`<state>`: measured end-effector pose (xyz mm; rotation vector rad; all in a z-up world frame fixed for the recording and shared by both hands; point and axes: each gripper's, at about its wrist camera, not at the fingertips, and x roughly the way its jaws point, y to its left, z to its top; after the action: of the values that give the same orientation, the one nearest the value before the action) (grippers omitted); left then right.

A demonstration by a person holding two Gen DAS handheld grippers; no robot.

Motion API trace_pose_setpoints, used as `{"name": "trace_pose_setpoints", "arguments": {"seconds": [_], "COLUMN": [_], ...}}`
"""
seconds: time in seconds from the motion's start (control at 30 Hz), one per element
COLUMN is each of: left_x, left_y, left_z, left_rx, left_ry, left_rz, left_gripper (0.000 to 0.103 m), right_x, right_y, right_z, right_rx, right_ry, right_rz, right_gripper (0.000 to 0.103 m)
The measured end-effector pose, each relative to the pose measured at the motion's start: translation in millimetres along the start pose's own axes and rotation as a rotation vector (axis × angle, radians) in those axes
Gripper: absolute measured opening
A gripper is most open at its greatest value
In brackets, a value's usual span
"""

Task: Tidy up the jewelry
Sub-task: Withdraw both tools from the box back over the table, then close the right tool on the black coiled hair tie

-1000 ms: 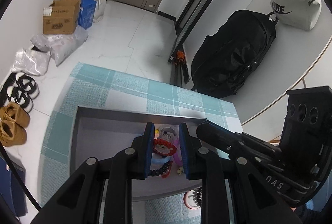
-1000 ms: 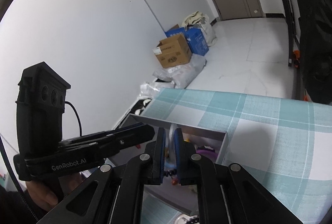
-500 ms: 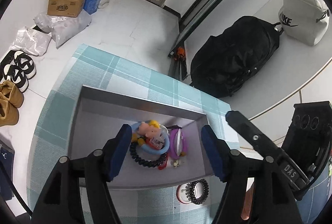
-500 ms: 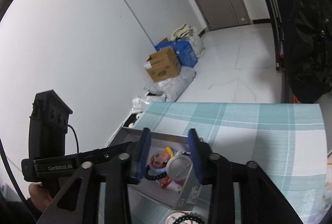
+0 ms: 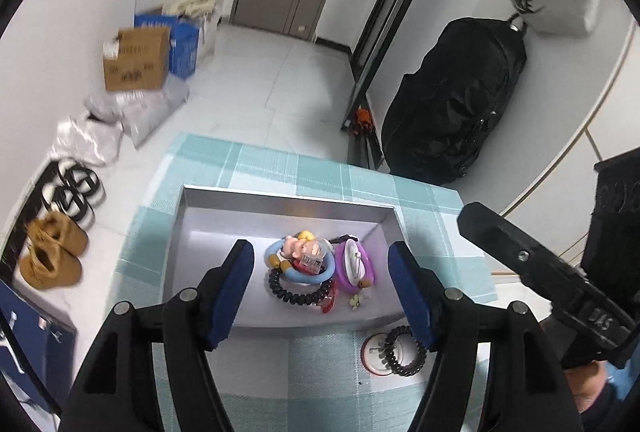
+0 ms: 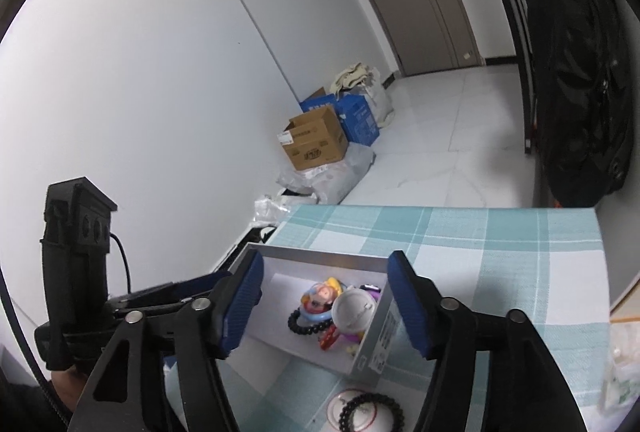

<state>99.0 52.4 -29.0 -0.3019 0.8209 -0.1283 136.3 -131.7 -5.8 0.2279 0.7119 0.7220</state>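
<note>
A grey open box (image 5: 208, 228) stands on the teal checked tablecloth (image 5: 280, 168). In it lies a heap of jewelry (image 5: 308, 268): a blue ring with a cartoon figure, a black spiral band, a purple piece, a round white badge (image 6: 354, 312). A black spiral hair tie (image 5: 400, 350) lies on a small white disc in front of the box; it also shows in the right wrist view (image 6: 370, 412). My left gripper (image 5: 322, 284) is open and empty above the box. My right gripper (image 6: 326, 304) is open and empty above the box's right end (image 6: 376, 344).
The table's far edge (image 5: 312, 160) drops to a white tiled floor. A black bag (image 5: 452, 104) leans at the right wall. Cardboard boxes (image 5: 136, 60), plastic bags and shoes (image 5: 52, 252) line the left wall. A clear bag (image 6: 620, 384) lies at the table's right.
Both grippers have opened wide and pulled up and back from the box. The jewelry pieces they held now lie in the box.
</note>
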Motion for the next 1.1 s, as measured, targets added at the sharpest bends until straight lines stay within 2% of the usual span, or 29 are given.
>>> {"name": "trace_pose_setpoints", "arguments": {"seconds": [0.13,0.27,0.4,0.47,0.6,0.67,0.97,1.1], "left_x": [-6,-9,-13,-15,-18,-15,-15,-12], "left_y": [-3,-8,-15,-21,-27,-27,-13,-9], "left_z": [-7,-14,-23,-28,-39,-46,-60,-62], "left_rx": [0.001,0.012,0.021,0.036,0.062,0.069,-0.01,-0.021], "left_ry": [-0.015,-0.029,-0.029,-0.03,-0.027,0.005,0.05,0.082], "left_rz": [-0.011,0.01,-0.013,-0.014,0.006,0.022,0.06,0.092], "left_gripper": [0.066,0.067,0.074,0.075,0.076,0.076,0.076,0.076], "right_x": [-16,-26,-34,-35,-36,-36,-19,-3], "right_y": [2,-2,-5,-5,-4,-5,-7,-11], "right_z": [-8,-18,-31,-36,-48,-54,-80,-90], "right_rx": [-0.008,-0.008,-0.004,-0.009,-0.027,-0.044,-0.09,-0.069], "right_ry": [-0.011,-0.007,0.015,0.028,0.066,0.085,0.214,0.295], "right_rz": [-0.025,-0.063,-0.102,-0.118,-0.145,-0.159,-0.164,-0.147], "right_gripper": [0.074,0.078,0.081,0.082,0.084,0.084,0.084,0.084]}}
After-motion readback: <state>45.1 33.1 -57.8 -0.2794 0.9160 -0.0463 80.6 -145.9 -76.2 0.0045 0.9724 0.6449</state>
